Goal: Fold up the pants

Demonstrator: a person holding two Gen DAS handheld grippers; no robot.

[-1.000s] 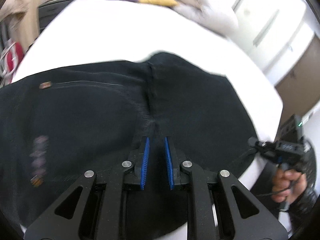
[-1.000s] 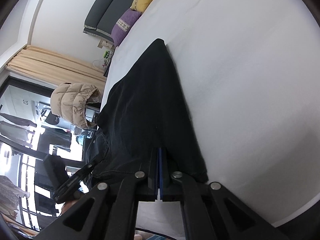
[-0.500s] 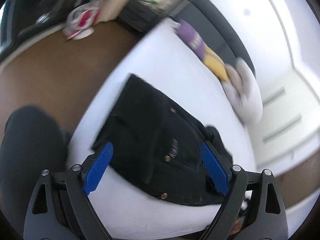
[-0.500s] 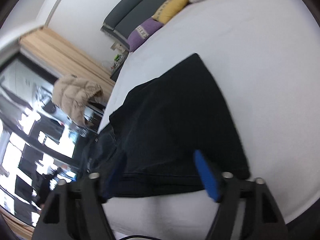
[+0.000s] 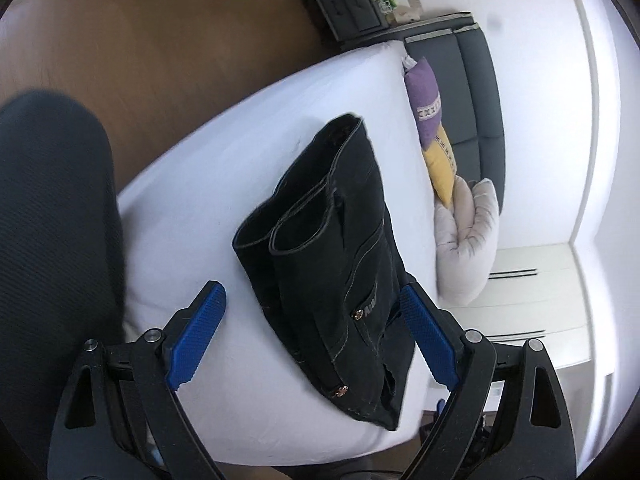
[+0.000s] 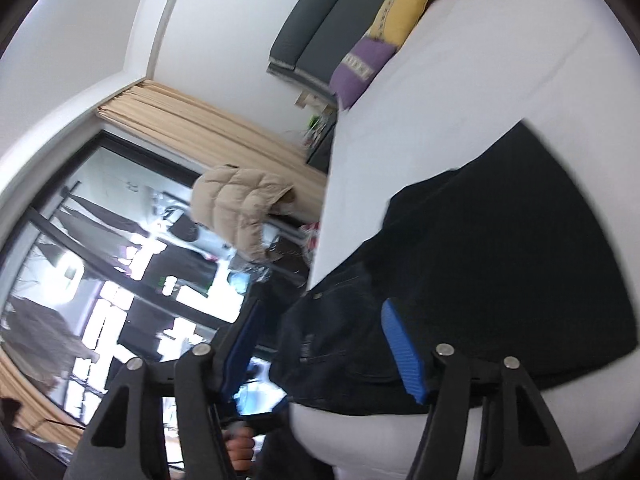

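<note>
The black pants point(image 5: 340, 264) lie folded in a compact stack on the white bed point(image 5: 240, 152), leg hems on top, rivets facing me. They also show in the right wrist view point(image 6: 500, 272). My left gripper point(image 5: 316, 340) is open and empty, held above and apart from the pants. My right gripper point(image 6: 324, 348) is open and empty, raised over the near edge of the pants. Its blue pads point(image 6: 402, 354) are spread wide.
Purple point(image 5: 424, 96) and yellow point(image 5: 440, 168) pillows and a pale padded jacket point(image 5: 468, 240) lie at the head of the bed by a grey headboard point(image 5: 476, 92). Brown floor point(image 5: 140, 48) lies beside the bed. A beige jacket point(image 6: 240, 204) hangs near a window.
Both grippers opened, let go of the pants and pulled back and up from the bed. The pants stay folded on the sheet.
</note>
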